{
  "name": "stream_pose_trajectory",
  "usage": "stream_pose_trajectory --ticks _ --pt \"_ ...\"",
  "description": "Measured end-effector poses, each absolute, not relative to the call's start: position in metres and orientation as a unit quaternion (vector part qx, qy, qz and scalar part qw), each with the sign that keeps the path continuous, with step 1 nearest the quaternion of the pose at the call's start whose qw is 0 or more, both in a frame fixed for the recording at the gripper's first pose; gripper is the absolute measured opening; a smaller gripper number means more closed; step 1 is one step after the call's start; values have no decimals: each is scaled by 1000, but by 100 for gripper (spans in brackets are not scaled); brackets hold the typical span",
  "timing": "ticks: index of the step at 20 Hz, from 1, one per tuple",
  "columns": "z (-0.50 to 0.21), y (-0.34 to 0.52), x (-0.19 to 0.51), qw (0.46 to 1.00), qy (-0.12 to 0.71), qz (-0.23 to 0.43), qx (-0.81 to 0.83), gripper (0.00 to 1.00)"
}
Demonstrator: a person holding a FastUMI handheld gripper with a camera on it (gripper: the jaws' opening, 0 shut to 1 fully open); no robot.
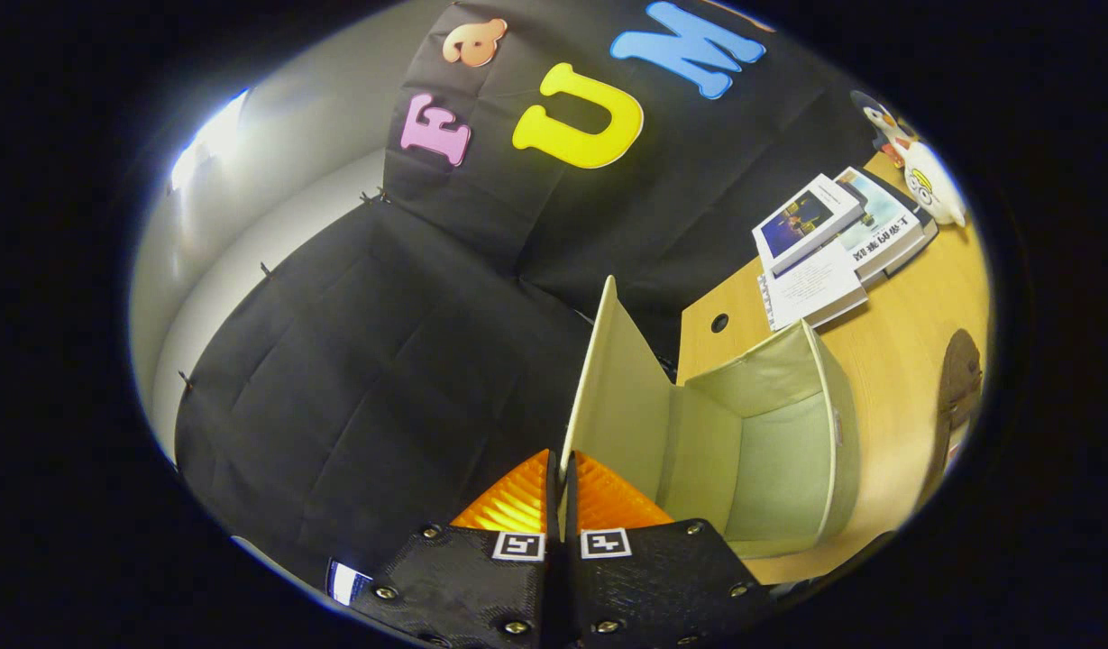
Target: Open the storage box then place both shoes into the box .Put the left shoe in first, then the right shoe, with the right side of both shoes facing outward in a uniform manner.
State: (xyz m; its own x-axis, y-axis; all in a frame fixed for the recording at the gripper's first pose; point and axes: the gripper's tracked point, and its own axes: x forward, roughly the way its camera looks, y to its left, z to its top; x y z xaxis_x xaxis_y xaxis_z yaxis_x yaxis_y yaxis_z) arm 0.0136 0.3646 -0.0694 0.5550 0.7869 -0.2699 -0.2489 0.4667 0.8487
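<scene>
We can read nothing for certain: the print on the books [833,243] is too small.

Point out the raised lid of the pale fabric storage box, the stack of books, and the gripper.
Raised pale fabric lid [612,397], gripper view: its inner face.
Stack of paperback books [828,243], gripper view: top cover.
Gripper [560,491], gripper view: jaws pinching the lid's edge.

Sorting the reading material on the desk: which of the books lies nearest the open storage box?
The white-covered book, lowest in the pile, lies closest to the storage box. The blue-covered book rests partly on it, farther off. The gripper fingers pinch the box's lid.
</scene>
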Motion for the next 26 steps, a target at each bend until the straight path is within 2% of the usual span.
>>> stream_pose_trajectory --ticks 9,10,14,15,16,18,21,22,26 --pt "-68 435 8 819 336 344 312 1" --pt "-72 445 7 820 338 349 304 6" --pt "-74 470 0 814 340 374 286 6" --pt "-74 474 -2 813 340 380 281 12" --pt "-75 480 -4 812 339 387 275 12" --pt "-74 479 -4 819 334 390 257 31" --pt "-68 468 -2 838 309 388 226 93" --pt "-67 458 0 848 299 382 211 96" --pt "-68 418 8 877 272 361 162 98"
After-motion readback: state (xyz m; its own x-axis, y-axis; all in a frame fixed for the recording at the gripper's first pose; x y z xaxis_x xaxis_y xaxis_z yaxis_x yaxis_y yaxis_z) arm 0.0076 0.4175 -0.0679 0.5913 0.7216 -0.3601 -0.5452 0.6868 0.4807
